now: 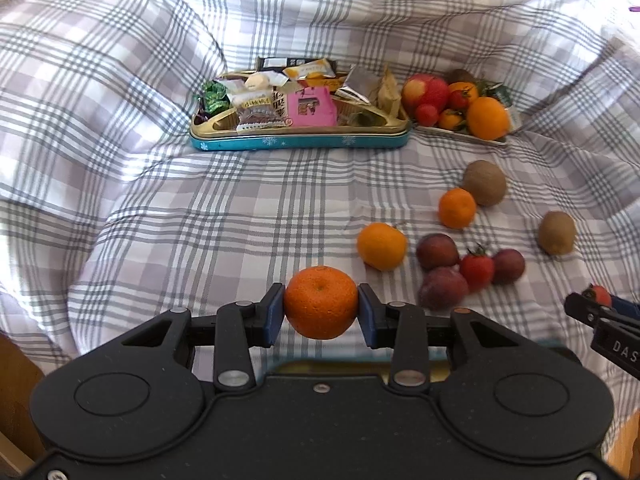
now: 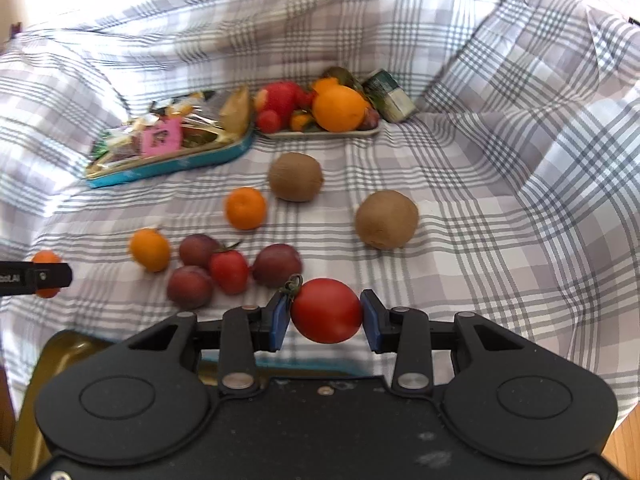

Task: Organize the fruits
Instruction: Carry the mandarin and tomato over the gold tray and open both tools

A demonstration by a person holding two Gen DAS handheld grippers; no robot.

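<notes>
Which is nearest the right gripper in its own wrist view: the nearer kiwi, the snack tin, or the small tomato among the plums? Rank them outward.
From the right gripper:
1. Small tomato, front left among the plums.
2. Nearer kiwi, ahead right.
3. Snack tin, far left.

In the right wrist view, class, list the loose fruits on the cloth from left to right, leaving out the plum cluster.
Small orange → mandarin → far kiwi → near kiwi.
</notes>
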